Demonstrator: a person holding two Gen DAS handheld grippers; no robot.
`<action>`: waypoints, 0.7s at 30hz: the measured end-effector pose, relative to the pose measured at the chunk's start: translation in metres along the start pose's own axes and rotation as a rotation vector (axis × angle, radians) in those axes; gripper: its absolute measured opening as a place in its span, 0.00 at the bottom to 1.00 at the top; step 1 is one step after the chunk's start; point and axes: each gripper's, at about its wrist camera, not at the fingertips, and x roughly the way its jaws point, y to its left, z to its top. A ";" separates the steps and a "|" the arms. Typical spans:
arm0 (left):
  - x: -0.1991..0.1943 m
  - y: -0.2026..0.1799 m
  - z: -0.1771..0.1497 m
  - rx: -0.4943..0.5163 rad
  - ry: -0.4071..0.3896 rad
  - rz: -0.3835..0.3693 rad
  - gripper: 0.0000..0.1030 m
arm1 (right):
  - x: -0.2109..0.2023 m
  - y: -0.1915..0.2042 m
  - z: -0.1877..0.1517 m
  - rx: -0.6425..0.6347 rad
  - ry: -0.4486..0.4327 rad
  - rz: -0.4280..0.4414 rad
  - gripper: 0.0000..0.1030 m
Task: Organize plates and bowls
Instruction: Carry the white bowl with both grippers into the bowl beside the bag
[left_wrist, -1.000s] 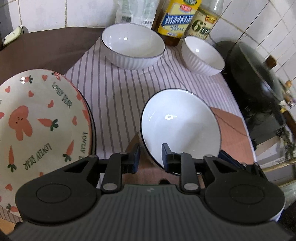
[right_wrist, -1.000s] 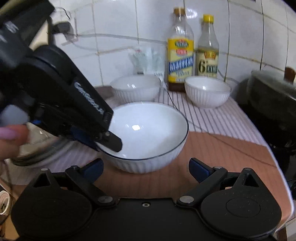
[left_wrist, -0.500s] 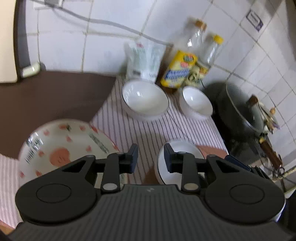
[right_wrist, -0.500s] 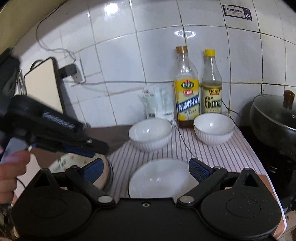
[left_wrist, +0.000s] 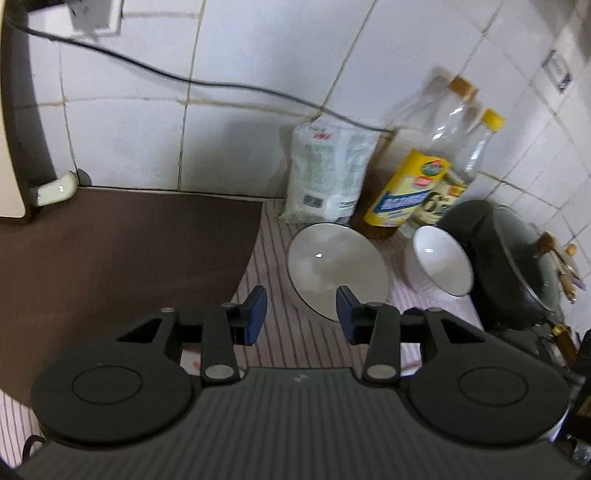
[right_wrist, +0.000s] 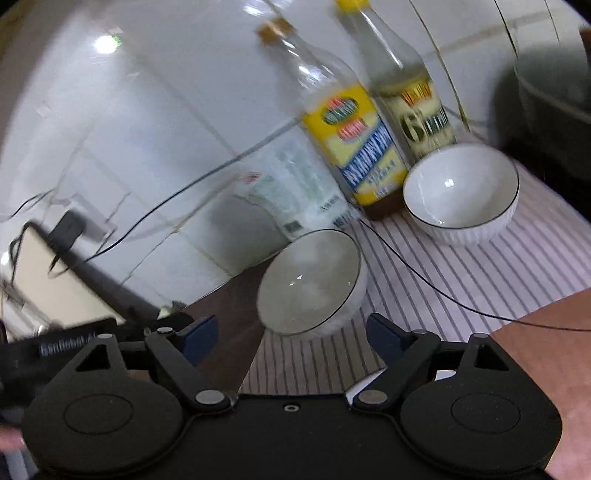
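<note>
Both grippers now ride higher, left gripper (left_wrist: 300, 311) and right gripper (right_wrist: 291, 334) spread empty, framing the larger white bowl (left_wrist: 337, 275) at twelve o'clock, seemingly for stacking.

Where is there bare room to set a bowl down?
The brown mat, left of the striped cloth, shows bare. Crowded at the wall: larger bowl, smaller bowl, bag, bottles, black pot.

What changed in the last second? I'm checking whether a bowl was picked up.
No bowl was picked up. Both grippers rose and swung toward the wall; the left gripper opened wider, and the right gripper stayed open, both empty. The large bowl and small bowl stayed on the striped cloth.
</note>
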 end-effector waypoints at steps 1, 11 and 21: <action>0.008 0.001 0.002 0.003 0.006 0.005 0.39 | 0.006 -0.002 0.003 0.013 0.003 -0.014 0.85; 0.085 -0.006 0.012 0.117 0.138 0.103 0.37 | 0.046 0.003 0.024 -0.088 0.012 -0.277 0.77; 0.112 0.003 0.016 0.050 0.200 0.041 0.15 | 0.073 -0.012 0.032 0.016 0.092 -0.194 0.15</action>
